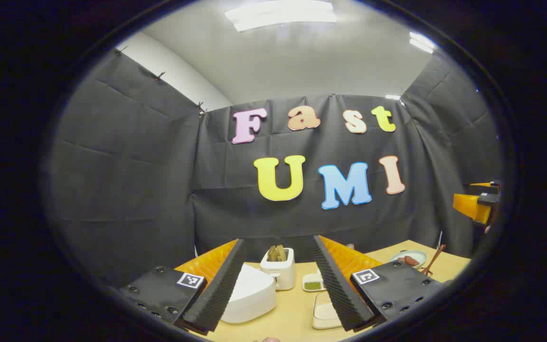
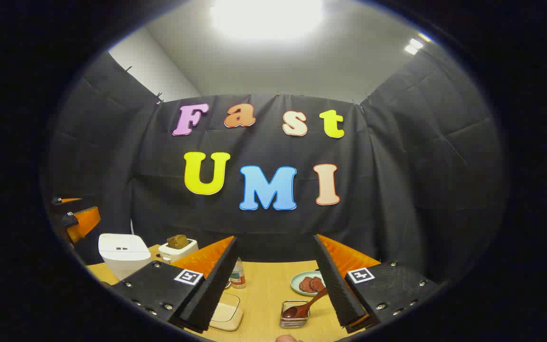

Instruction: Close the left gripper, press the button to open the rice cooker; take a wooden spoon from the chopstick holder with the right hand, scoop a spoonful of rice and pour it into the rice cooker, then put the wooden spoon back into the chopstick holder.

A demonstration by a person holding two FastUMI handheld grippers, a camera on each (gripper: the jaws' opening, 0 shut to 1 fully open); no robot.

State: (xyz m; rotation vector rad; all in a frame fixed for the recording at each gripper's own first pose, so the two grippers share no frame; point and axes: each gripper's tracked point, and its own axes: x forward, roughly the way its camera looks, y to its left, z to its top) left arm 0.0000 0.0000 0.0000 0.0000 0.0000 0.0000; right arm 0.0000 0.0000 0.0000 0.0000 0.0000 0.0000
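Wooden tabletop (image 2: 266, 289) is being viewed from both grippers, held well above it. Entries follow.

Left gripper (image 1: 278, 280): jaws are being held wide apart, nothing between them. It is also being seen far off in the right gripper view.

Right gripper (image 2: 276, 285): jaws are likewise being held apart, nothing gripped.

Rice cooker (image 1: 249, 294): white, lid down, standing on the table's left part, below and ahead of the left gripper. Its button is not being made out with certainty.

Wooden spoon (image 2: 304, 306): being kept in the wire chopstick holder (image 2: 295, 316), handle leaning up and to the right, just ahead of the right gripper.

Step judged in hand: the first, with no part done yet. The left jaws are needing to be brought together, then lowered onto the cooker's button.

Surroundings being noted: toaster (image 1: 278, 268) behind the cooker; small dish of green matter (image 1: 312, 282); cream tray (image 1: 326, 311); plate with reddish pieces (image 2: 309, 283); small bottle (image 2: 238, 275). The rice container is not being identified with certainty.

Obstruction: none is being seen over the cooker; the toaster is standing just behind it.
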